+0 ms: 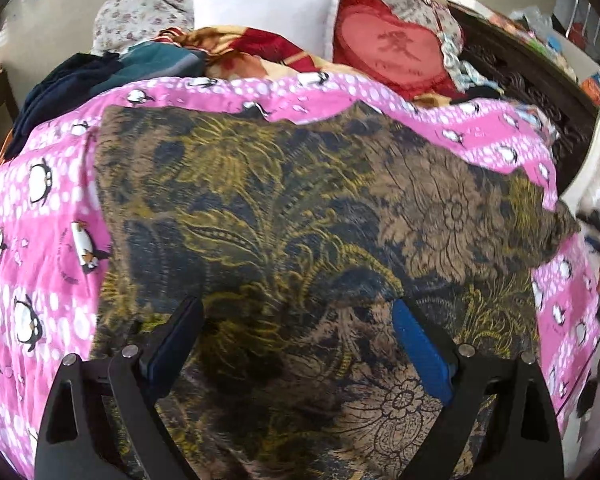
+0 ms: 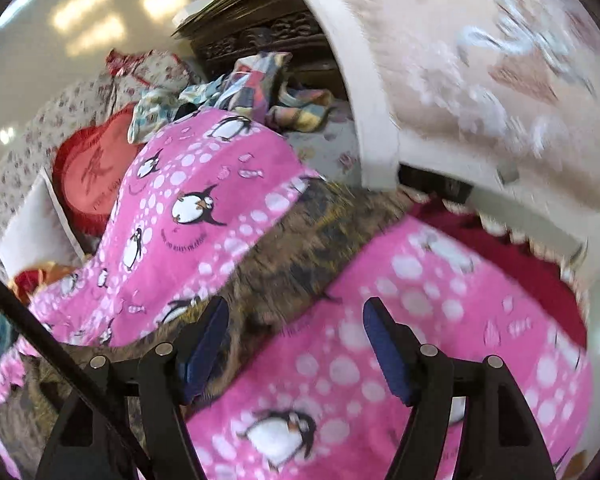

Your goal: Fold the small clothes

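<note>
Both grippers, left and right, gape over patterned cloth (on penguin blanket); heart cushion beyond.

We see printing on the red heart cushion and pink penguin sheet, too blurred to read.

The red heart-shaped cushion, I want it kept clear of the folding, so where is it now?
In the left wrist view the red heart-shaped cushion lies at the top, beyond the pink penguin blanket, right of the white pillow; the right wrist view shows it at far left.
</note>
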Available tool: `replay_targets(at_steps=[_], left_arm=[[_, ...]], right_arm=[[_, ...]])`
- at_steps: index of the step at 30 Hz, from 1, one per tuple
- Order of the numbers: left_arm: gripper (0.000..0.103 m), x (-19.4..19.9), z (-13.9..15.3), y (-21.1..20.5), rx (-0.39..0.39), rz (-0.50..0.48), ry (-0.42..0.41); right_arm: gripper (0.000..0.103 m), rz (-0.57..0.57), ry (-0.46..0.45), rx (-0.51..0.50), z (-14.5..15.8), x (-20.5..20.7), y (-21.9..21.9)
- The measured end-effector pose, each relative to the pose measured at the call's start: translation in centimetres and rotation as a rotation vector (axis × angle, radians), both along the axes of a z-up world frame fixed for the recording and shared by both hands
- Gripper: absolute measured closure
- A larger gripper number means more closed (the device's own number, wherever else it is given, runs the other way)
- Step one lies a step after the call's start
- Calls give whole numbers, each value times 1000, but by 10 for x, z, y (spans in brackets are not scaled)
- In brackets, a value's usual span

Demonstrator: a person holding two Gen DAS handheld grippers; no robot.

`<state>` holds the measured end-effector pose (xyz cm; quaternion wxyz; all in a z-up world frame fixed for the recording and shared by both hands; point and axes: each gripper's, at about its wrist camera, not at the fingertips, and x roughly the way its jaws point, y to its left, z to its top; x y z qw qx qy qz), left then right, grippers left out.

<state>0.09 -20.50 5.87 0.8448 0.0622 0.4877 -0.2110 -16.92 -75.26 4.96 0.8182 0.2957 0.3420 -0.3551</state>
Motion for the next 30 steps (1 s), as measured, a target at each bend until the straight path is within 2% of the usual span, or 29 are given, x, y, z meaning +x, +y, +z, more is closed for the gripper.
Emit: replay_targets(at_steps=[2,8,11,15,18,21,22,23,24,25,26,28,30], left_arm=[[8,0,-2,-2,6,0,4],[8,1,-3,6,6,19,13],[8,3,-5,10,18,35,5],[8,5,-10,13,-9,48,31],[8,4,-14,9,4,39,32],[8,2,-16,5,23,24,33],[8,1,-15,5,25,23,30],[8,1,-14,5,24,22,26],[8,0,-14,6,23,21,24],[8,0,-14,7,21,22,22],[8,0,-13,9,18,23,19],[8,1,-13,14,4,33,21],[8,1,-14,19,-12,46,32]], right_arm=[[29,9,52,-9,-1,18,-4],[29,-111,193,-6,-33,54,-36],[29,-125,105,65,-41,47,-46],[29,-111,-21,92,-21,34,-48],[29,-72,26,27,-9,51,-40],[29,-51,128,55,-26,77,-42],[35,-54,156,60,-34,82,-44],[57,-68,203,37,-41,85,-43],[68,-80,225,10,-43,84,-43],[77,-86,207,1,-41,79,-44],[95,-83,136,28,-37,68,-44],[97,-73,-23,103,-23,35,-44],[98,-59,-105,94,-10,7,-38]])
